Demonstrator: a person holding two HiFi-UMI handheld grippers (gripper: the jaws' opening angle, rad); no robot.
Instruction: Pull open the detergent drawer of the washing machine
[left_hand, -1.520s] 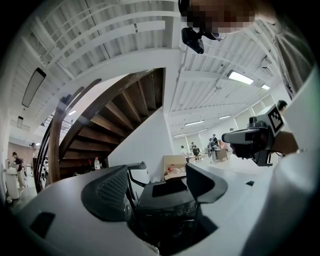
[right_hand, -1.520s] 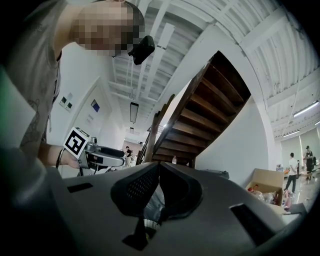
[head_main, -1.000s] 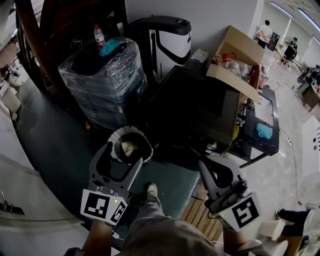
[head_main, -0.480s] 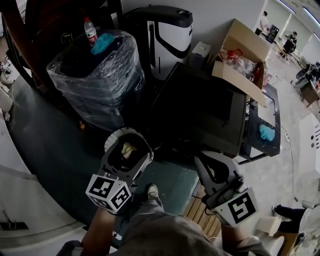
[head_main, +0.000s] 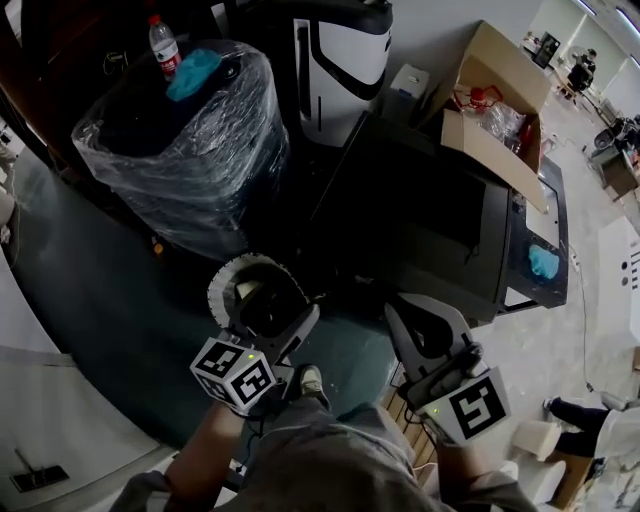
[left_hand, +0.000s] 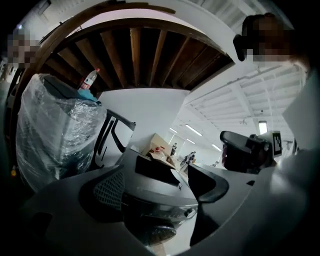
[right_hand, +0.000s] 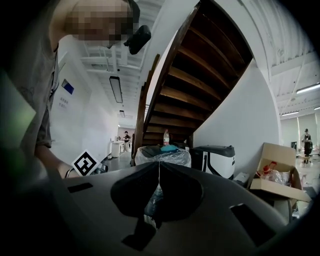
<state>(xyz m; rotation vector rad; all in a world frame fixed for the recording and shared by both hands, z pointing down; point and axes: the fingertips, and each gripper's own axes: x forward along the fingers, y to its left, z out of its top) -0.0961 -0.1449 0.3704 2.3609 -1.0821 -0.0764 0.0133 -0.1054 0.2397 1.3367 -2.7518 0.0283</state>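
the left gripper (left_hand: 184, 180) had its jaws spread wide with nothing held. through the gap showed the front of the washing machine (head_main: 420, 205), with a round door and a knob, but its detergent drawer could not be made out in any view. the right gripper (right_hand: 159, 167) had its jaws pressed together, empty, pointing about level toward the same machine. each carried a marker cube (head_main: 235, 372) printed with black-and-white squares and no letters. the left gripper was rolled to one side, and a bare forearm (head_main: 205, 452) ran to it from the bottom edge. both hands were hidden under the cubes. the machine stood dark on the floor near the wall, ahead of both grippers and apart from them, with a cardboard box (head_main: 495, 110) at its far right corner. to its left stood a plastic-wrapped appliance (head_main: 185, 150) bearing a water bottle (head_main: 162, 45), whose red label was too small to read. a waste bin (head_main: 228, 270) sat just beyond the left jaws.
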